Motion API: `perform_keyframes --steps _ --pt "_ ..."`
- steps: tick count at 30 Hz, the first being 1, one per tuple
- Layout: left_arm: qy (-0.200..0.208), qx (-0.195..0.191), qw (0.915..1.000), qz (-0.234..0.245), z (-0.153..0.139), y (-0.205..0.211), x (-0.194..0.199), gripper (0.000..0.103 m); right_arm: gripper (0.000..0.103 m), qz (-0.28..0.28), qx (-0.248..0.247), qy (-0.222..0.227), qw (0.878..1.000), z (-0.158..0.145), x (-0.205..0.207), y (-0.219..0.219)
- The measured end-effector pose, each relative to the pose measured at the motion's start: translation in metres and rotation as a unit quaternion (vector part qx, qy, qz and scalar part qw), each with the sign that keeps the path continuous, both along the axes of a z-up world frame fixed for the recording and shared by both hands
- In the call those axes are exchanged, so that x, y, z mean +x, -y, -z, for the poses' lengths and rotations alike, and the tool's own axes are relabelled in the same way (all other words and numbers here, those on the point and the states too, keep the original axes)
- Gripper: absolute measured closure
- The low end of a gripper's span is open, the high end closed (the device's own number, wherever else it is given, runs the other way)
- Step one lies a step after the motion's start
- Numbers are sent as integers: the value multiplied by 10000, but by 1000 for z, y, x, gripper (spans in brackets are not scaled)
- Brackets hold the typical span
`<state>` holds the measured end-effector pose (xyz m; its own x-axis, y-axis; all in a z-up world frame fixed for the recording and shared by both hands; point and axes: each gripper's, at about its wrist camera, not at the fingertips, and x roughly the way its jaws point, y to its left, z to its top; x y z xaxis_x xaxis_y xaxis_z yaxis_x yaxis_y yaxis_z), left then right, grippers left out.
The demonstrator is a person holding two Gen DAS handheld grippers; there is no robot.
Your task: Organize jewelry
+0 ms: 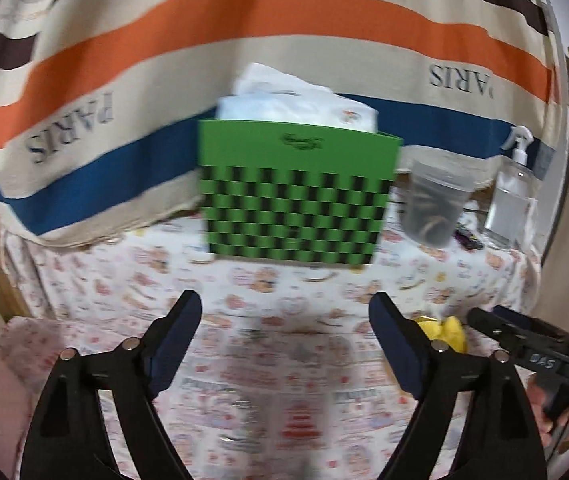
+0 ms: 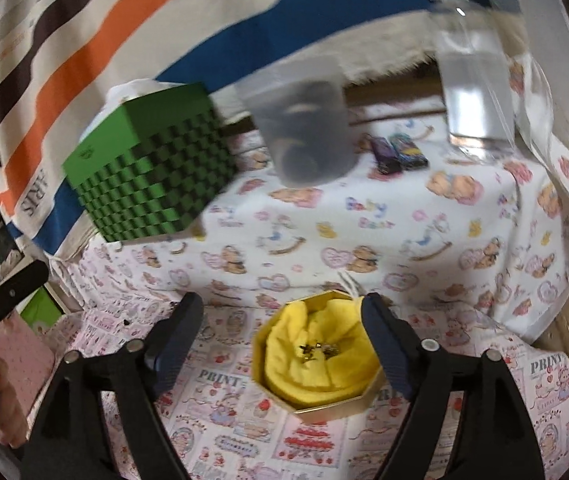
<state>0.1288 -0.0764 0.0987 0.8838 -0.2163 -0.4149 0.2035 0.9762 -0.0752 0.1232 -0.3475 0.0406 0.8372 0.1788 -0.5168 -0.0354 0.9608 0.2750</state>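
Striped cloth point(image 1: 244, 32) hangs behind a table spread with a printed cover point(image 1: 284, 360), as seen from the left wrist. A green checked box point(image 1: 296, 200) stands well ahead, with a plastic cup point(image 1: 432, 208) and a spray bottle point(image 1: 512, 200) to its right. The left gripper point(image 1: 284, 320) is spread wide with nothing between its fingers; bare cover lies beneath. From the right wrist, a gold box point(image 2: 316, 360) lined with yellow cloth is seen between the released fingers of the right gripper point(image 2: 282, 322), touching or just beside the right finger. Small earrings point(image 2: 318, 350) lie at its middle. The right gripper is judged nearer; open room lies leftward.
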Motion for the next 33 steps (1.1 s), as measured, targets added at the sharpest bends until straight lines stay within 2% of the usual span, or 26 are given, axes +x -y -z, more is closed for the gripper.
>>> perform_keyframes --steps 3,7,10,14,16,20,22,24,25,26,28,30,33 --pt "125 -2 9996 -238 6 -20 -2 9 19 -38 -204 105 9997 -3 -3 -12" --pt "96 82 9993 -363 16 -34 0 8 18 -62 -317 147 9994 -2 -4 -24" --pt "-254 401 9963 -710 31 -37 5 8 17 -21 -401 170 9990 -3 -7 -27" --pt "-746 599 9932 -664 51 -36 14 8 16 -42 -501 132 9987 -1 -6 -31" --pt "-932 511 9930 -513 59 -38 20 8 16 -18 -533 83 9985 2 -4 -33" --pt "-1126 347 9911 -612 70 -46 29 10 16 17 -633 -65 9980 9 1 -36" --pt "-1192 212 9911 -555 74 -50 33 15 16 -4 -639 -130 9979 13 4 -37" --pt "-1407 -99 9890 -455 80 -56 39 30 16 5 -625 -177 9979 15 5 -36" --pt "-1524 -266 9872 -378 84 -58 43 33 16 9 -604 -194 9980 16 6 -35" --pt "-1678 -463 9845 -222 88 -59 45 40 16 6 -591 -208 9980 17 6 -35" --pt "-2033 -827 9754 186 99 -57 52 46 16 16 -611 -233 9979 18 7 -34" --pt "-2369 -857 9669 403 110 -49 58 71 16 19 -641 -237 9977 18 7 -34" --pt "-2465 -588 9667 371 121 -36 62 76 16 -8 -657 -264 9975 20 8 -34"
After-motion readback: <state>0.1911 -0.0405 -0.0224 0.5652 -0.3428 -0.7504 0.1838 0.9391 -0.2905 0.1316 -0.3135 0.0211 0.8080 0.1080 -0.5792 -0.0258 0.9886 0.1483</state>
